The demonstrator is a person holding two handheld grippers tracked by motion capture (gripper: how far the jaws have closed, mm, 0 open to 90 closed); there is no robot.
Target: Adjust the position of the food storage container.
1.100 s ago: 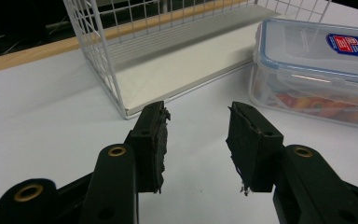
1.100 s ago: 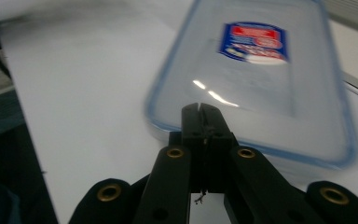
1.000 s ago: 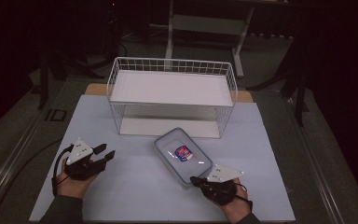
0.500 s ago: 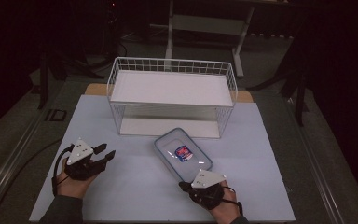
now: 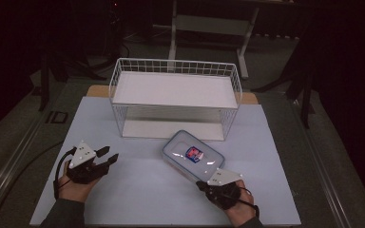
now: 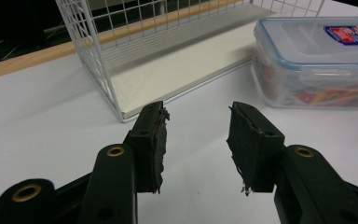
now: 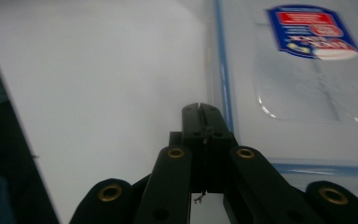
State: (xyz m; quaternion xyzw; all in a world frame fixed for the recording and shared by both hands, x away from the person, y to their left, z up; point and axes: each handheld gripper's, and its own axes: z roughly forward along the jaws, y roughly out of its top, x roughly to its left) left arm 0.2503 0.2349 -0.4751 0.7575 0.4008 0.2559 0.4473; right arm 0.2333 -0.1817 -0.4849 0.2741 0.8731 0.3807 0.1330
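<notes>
A clear plastic food box (image 5: 192, 155) with a blue-rimmed lid and a red and blue label lies flat on the white table, just in front of a white wire rack (image 5: 176, 90). My right gripper (image 5: 201, 184) is shut on nothing, its tips at the box's near edge. In the right gripper view the closed tips (image 7: 200, 112) sit beside the lid's blue rim (image 7: 221, 70). My left gripper (image 5: 106, 156) rests open at the table's left, pointing toward the rack. Its open tips (image 6: 198, 126) face the rack's corner (image 6: 116, 93), with the box (image 6: 317, 60) to their right.
The white tabletop (image 5: 147, 190) ends near both hands at the front edge. A wooden strip (image 5: 97, 90) runs behind the rack. A metal stand (image 5: 209, 23) sits on the dark floor beyond the table.
My right gripper swung a little left and toward me half a second ago, then came back right to the box's near edge. The left gripper has stayed still.
</notes>
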